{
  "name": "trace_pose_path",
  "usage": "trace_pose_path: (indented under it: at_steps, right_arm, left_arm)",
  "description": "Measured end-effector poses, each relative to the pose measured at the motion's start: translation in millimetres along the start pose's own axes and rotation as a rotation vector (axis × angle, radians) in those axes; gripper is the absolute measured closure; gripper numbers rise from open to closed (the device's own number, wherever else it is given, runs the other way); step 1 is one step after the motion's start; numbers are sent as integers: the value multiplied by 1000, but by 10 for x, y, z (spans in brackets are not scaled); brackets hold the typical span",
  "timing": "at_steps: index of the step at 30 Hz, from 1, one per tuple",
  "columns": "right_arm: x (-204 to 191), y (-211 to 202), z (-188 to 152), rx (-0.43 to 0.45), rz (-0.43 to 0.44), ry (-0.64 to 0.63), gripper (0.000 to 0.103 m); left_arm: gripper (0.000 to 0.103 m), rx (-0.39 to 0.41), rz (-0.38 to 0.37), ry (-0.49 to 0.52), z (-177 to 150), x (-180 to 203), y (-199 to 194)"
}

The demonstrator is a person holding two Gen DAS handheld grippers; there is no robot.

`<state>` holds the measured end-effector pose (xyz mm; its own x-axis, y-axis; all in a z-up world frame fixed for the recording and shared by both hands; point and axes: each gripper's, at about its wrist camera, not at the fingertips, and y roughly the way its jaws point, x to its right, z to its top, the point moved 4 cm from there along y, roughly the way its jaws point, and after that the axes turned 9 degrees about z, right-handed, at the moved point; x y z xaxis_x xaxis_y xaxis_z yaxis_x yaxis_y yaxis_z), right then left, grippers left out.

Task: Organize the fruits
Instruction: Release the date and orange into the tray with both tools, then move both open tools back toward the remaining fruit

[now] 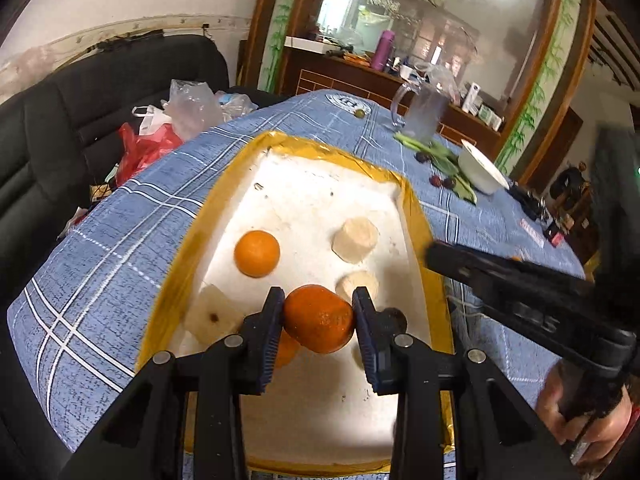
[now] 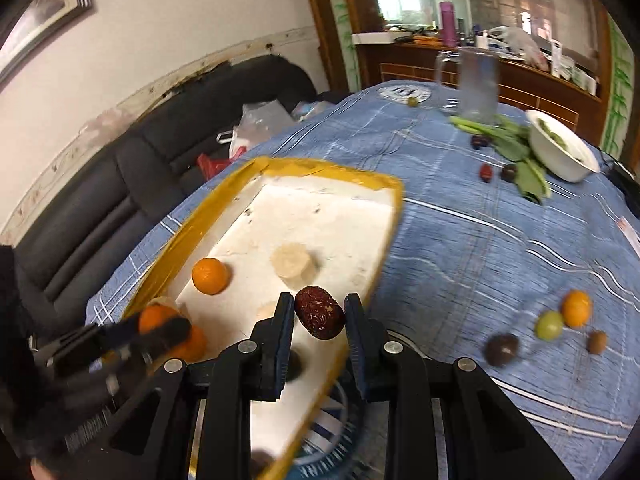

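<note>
Left gripper [image 1: 318, 320] jaws hold a tangerine [image 1: 319, 318]; right gripper [image 2: 320, 314] jaws hold a red date [image 2: 319, 312]. Lower each onto bare tray [image 1: 308, 184] floor, clear of the other fruit, before releasing.

The tabletop [image 2: 460, 240] has a blue checked cloth. On it lie a yellow-rimmed white tray [image 2: 394, 200], a white bowl [image 2: 560, 152], green leaves [image 2: 516, 152], a glass pitcher [image 2: 478, 84] and loose small fruits [image 2: 576, 308].

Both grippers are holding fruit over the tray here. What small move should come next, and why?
Probably lower the left gripper and release its orange onto bare tray floor. It hangs just above another orange, with the right gripper carrying a red date close by.
</note>
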<state>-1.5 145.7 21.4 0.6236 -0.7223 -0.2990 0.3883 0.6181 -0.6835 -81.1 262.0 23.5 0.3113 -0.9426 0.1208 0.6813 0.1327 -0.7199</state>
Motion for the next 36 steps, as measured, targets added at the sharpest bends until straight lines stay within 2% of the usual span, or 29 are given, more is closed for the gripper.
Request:
trace_pose_path:
  at_steps: [7,9,10,11,16,24,30,36]
  right_arm:
    - [30,242,35,-16,-22,8,75]
    - [27,251,32,-19,-17,10,74]
    - [25,248,36,-18,-20,8,74]
    - [19,242,39,-15,-21,5,74]
    - [14,174,46,4,-7,20,61]
    - [106,-129,-39,40,-18,48,61]
    - [324,-571,-245,81,-98,78,61]
    - [676,-1093,-457,130,-168,139,58]
  left_arm:
    - [68,-21,29,25,-22,-1,75]
    - [53,-19,37,27,-19,-4,69]
    - [40,-10,39,25,-10,-11,52]
    - [36,7,41,23,6,-13,17]
    - [31,42,72,58,36,52,-97]
    - [29,107,113,120,49,218,-318]
    - [26,135,55,157,86,408,-471]
    - [23,114,-7,188,18,785,-550]
